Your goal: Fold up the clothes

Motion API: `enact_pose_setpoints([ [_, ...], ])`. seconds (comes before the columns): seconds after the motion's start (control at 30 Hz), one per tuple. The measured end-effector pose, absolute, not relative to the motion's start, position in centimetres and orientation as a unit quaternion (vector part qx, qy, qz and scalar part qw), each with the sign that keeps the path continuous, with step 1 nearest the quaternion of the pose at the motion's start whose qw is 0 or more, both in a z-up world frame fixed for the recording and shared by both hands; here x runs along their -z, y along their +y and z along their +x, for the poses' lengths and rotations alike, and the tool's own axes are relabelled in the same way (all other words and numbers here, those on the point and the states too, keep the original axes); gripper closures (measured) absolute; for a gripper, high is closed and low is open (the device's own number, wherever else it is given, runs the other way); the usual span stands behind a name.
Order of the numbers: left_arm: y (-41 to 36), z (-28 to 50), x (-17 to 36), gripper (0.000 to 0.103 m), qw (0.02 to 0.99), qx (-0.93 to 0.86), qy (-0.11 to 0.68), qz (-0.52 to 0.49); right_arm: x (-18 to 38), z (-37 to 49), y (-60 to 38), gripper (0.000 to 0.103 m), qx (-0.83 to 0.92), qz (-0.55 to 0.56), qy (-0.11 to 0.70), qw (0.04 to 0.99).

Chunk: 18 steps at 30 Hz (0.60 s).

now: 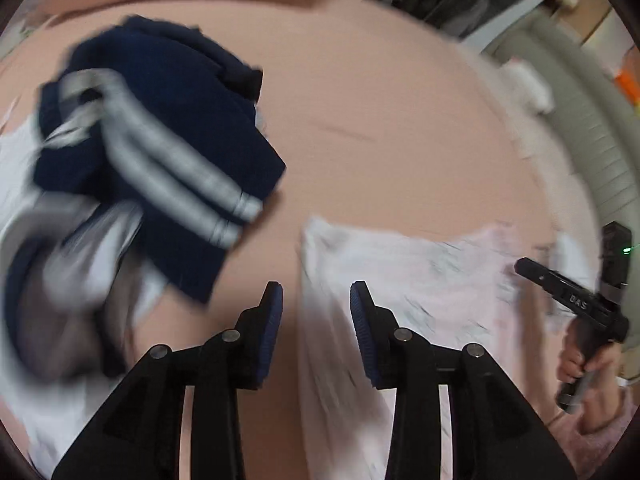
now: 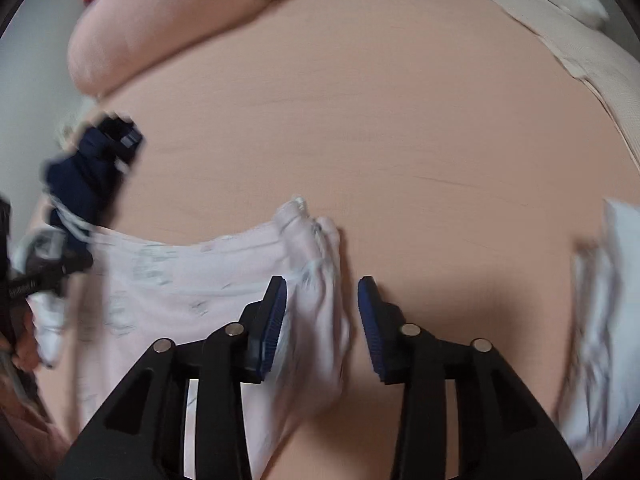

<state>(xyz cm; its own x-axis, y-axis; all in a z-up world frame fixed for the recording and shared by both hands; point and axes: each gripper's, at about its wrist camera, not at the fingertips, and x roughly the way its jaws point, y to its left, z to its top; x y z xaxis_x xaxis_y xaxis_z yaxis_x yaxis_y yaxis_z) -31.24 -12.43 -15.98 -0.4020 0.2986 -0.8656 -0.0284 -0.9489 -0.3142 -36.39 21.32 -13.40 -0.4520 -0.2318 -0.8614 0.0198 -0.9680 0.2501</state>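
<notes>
Bare pink sheet [image 2: 400, 100] beyond garment's edge [image 2: 224, 240]

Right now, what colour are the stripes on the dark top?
Silvery grey stripes, clearest in the left wrist view.

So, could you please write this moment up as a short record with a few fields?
surface: pink bed sheet
garment in work: pale pink printed garment, spread between both grippers
left gripper: open, the garment's edge between its pads, not pinched
right gripper: open, a bunched edge between its pads
nearby: navy striped garment, crumpled on the sheet
image quality: motion blur, print unreadable
</notes>
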Motion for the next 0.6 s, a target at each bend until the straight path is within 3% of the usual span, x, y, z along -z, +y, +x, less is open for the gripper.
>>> enact_pose_setpoints([
  [0.1,-12.9,-25.0,16.3,0.058,0.094,-0.807,-0.168,-0.558,11.0,-30.4,22.7,0.059,0.846,0.506,-0.147,0.081],
  [0.33,-11.3,-13.1,18.9,0.058,0.064,-0.76,-0.222,-0.607,14.9,-15.6,17.8,0.059,0.764,0.591,-0.183,0.183],
  [0.5,-10.3,-8.3,20.0,0.055,0.051,-0.762,-0.245,-0.598,16.5,-10.8,14.3,0.044,0.77,0.585,-0.173,0.187],
  [0.6,-10.1,-7.2,20.3,0.06,0.059,-0.77,-0.26,-0.58,16.5,-10.0,12.3,0.042,0.755,0.593,-0.173,0.217],
])
